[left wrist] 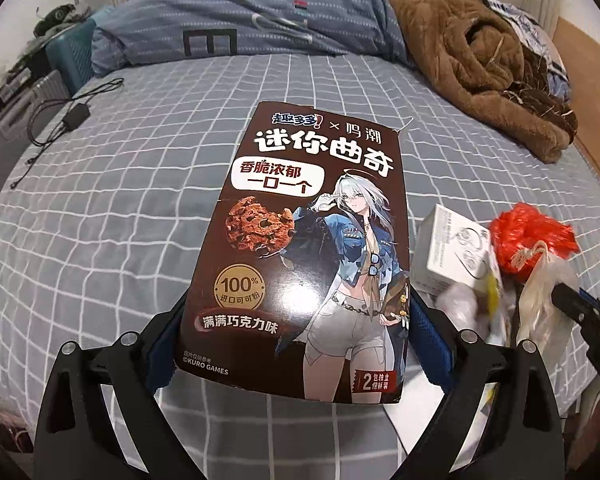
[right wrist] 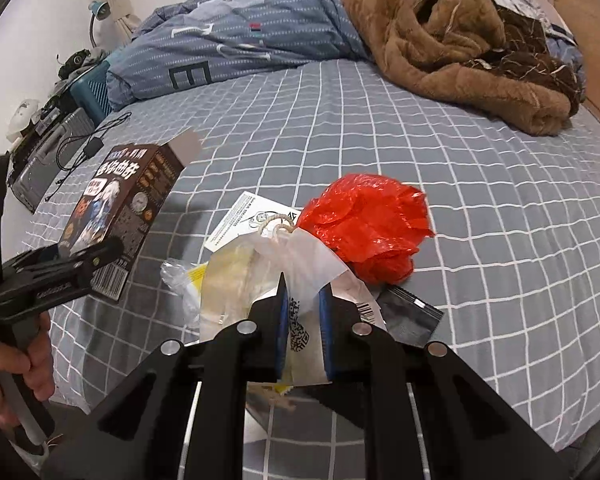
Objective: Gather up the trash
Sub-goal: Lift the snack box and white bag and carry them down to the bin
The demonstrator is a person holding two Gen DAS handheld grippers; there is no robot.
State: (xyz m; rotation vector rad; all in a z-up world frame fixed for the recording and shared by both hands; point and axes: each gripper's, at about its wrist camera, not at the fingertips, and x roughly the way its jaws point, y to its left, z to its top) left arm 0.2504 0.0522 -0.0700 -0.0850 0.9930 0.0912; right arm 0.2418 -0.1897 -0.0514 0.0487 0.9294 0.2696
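Grey checked bedding (right wrist: 480, 208) covers the bed, with a folded blue duvet (right wrist: 236, 40) and a brown fleece blanket (right wrist: 452, 52) heaped at the far end and a charger cable (right wrist: 90, 146) lying near the left edge. On the left, the left gripper (left wrist: 296, 336) is clamped on the sides of a brown cookie box (left wrist: 316, 248), holding it clear of the sheet with its printed face up. To its right lies the rest of the litter: a white carton (right wrist: 246, 218), a crumpled red plastic bag (right wrist: 374, 226), and a small black pouch (right wrist: 410, 314) on the sheet. The right gripper (right wrist: 306, 340) is pinched tight on a clear plastic bag (right wrist: 300, 264) with a string tie, which hangs bunched between its blue pads. The step in hand looks like gathering: both tools have a piece of trash. No bin shows in either view, so the next move likely calls for carrying both loads off to one, keeping both grips firm, then coming back for the carton, red bag and pouch.
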